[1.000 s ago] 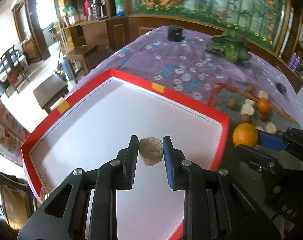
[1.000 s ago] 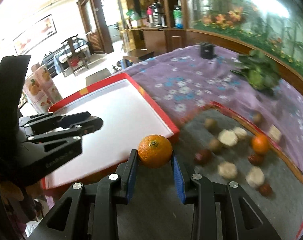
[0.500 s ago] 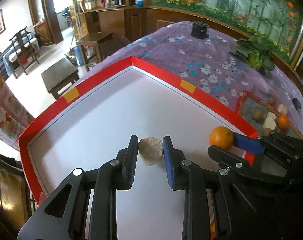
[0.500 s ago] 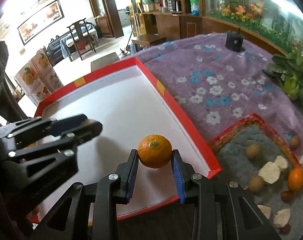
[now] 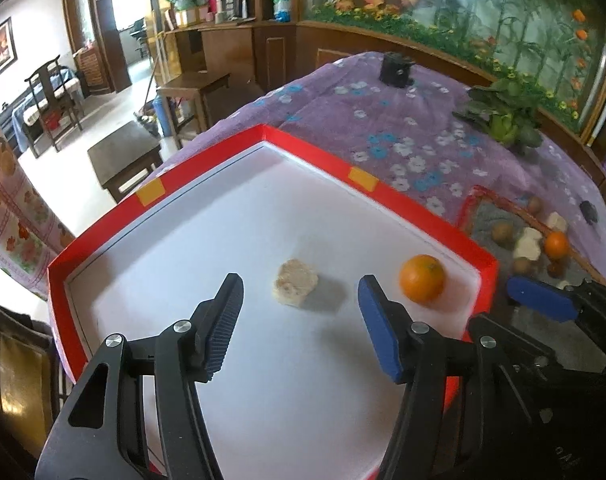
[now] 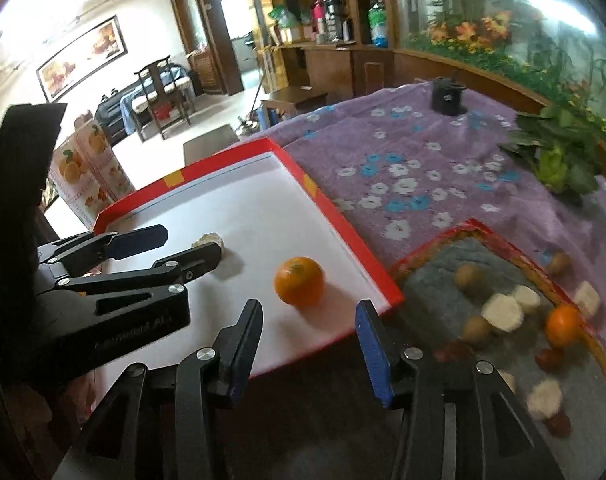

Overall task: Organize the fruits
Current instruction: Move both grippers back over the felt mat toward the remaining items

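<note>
From my seat, the near edge of the red-rimmed white tray [image 5: 387, 190] is cut off behind my left tongs [image 5: 299, 320], and in the right wrist view the pale fruit chunk [image 6: 209, 240] is half hidden behind a finger of those same tongs; the second tray [image 6: 499, 240], with its grey lining, is blurred there, so I can only make out a small orange [image 6: 563, 326], some pale chunks and some brownish and dark red fruits in it.

The desk under its purple flowered cloth [image 5: 383, 120] also carries a leafy green plant [image 5: 503, 120] and a small black object [image 5: 397, 70] at the far end (I cannot tell what it is); nothing stands between either pair of tongs and the fruit before it.

The left tongs are opening, wide apart, with the pale chunk [image 5: 295, 288] lying free on the white floor just beyond the tips, its flat cut face turned up; the right tongs [image 6: 309, 336] are opening too, holding nothing; the orange [image 6: 299, 280] sits on the white floor near the tray's right corner, just ahead of them, its stem end up and slightly away.
</note>
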Motion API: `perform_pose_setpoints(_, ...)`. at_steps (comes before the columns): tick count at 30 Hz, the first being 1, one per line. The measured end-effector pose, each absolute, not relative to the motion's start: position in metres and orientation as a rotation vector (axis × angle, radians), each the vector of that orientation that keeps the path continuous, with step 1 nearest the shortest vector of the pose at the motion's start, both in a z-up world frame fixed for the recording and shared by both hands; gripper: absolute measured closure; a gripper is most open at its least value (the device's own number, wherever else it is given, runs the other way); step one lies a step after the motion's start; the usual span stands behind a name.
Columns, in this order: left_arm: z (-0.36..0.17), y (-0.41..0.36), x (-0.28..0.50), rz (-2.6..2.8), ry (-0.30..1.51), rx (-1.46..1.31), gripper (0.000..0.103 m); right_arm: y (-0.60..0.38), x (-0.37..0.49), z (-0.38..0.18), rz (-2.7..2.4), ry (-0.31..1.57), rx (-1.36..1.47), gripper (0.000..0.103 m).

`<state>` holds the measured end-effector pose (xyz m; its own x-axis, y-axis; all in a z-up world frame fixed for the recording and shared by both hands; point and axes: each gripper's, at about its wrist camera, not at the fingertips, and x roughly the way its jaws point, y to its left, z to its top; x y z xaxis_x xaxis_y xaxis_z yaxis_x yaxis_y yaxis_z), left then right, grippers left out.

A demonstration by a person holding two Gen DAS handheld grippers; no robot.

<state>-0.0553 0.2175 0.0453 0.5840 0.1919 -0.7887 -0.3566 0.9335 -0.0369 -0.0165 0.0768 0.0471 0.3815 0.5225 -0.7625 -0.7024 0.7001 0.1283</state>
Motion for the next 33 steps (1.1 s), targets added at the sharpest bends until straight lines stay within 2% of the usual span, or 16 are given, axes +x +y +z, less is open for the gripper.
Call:
perform_pose_setpoints(12,0.062,0.149,-0.056,0.177,0.859,-0.127,0.043,-0.015,-0.029,0.046,0.631,0.883,-0.161,0.053)
perform_pose_setpoints(24,0.052,0.084,-0.040,0.028,0.912,-0.098,0.043,-0.096,-0.032,0.037,0.494,0.894,-0.092,0.052)
perform_pose_setpoints(33,0.032,0.069,-0.019,-0.054,0.945,-0.081,0.043,-0.118,-0.031,0.031,0.475,0.901,-0.066,0.052)
